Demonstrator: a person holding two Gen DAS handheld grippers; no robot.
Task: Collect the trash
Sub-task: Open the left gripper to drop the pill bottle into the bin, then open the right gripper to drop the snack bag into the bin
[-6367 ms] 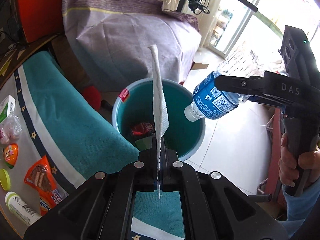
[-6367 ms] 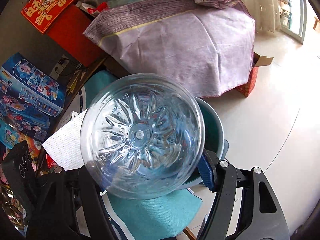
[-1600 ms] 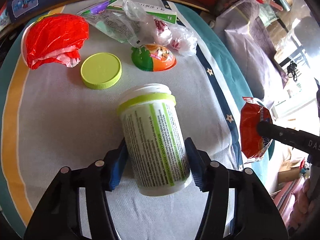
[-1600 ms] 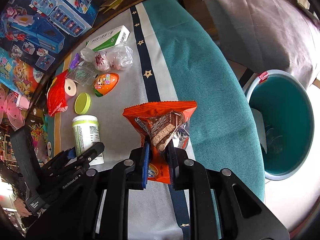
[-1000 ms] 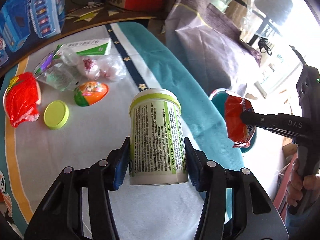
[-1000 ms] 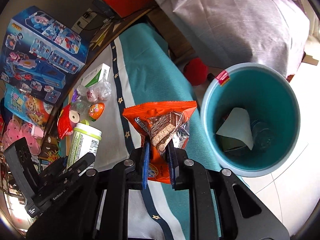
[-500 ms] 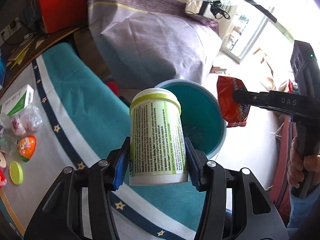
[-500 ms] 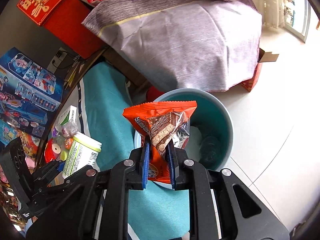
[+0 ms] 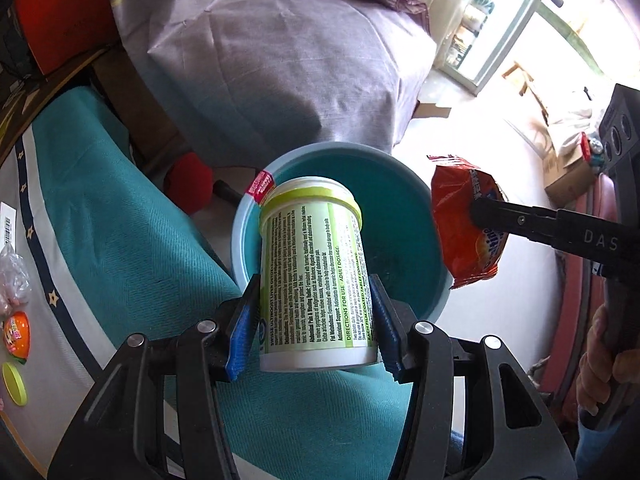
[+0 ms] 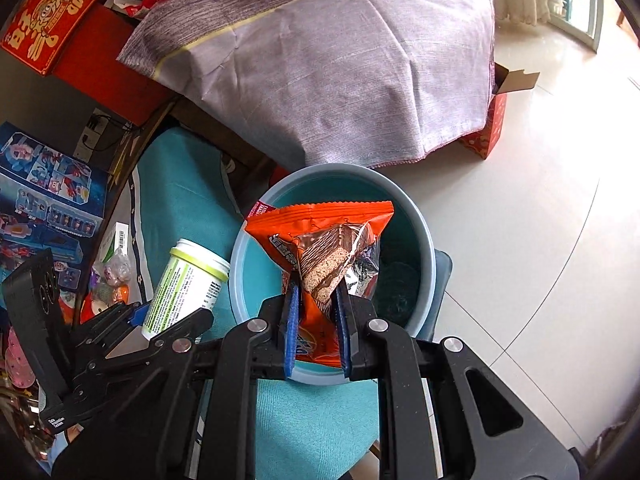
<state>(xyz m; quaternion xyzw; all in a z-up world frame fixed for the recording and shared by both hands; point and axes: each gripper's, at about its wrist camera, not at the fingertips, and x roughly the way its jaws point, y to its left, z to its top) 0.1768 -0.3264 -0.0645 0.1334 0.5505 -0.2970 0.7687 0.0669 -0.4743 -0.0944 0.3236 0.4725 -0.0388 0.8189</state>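
My left gripper [image 9: 314, 320] is shut on a white and green supplement jar [image 9: 316, 272], held tilted over the near rim of the teal trash bin [image 9: 416, 308]. My right gripper [image 10: 316, 320] is shut on an orange snack wrapper [image 10: 320, 236] and holds it above the bin [image 10: 420, 228]. The wrapper [image 9: 460, 216] shows over the bin's right rim in the left wrist view. The jar [image 10: 184, 284] and the left gripper [image 10: 160, 332] show left of the bin in the right wrist view.
The table with a teal and white cloth [image 9: 120, 248] lies to the left, with an orange egg toy [image 9: 16, 334], a green lid [image 9: 14, 378] and a plastic bag [image 9: 14, 276]. A purple-covered heap [image 9: 280, 60] stands behind the bin. White tiled floor [image 10: 520, 220] is to the right.
Both grippers have swung from the table to the bin with their loads. The jar and the wrapper now hang closer over the bin's opening.
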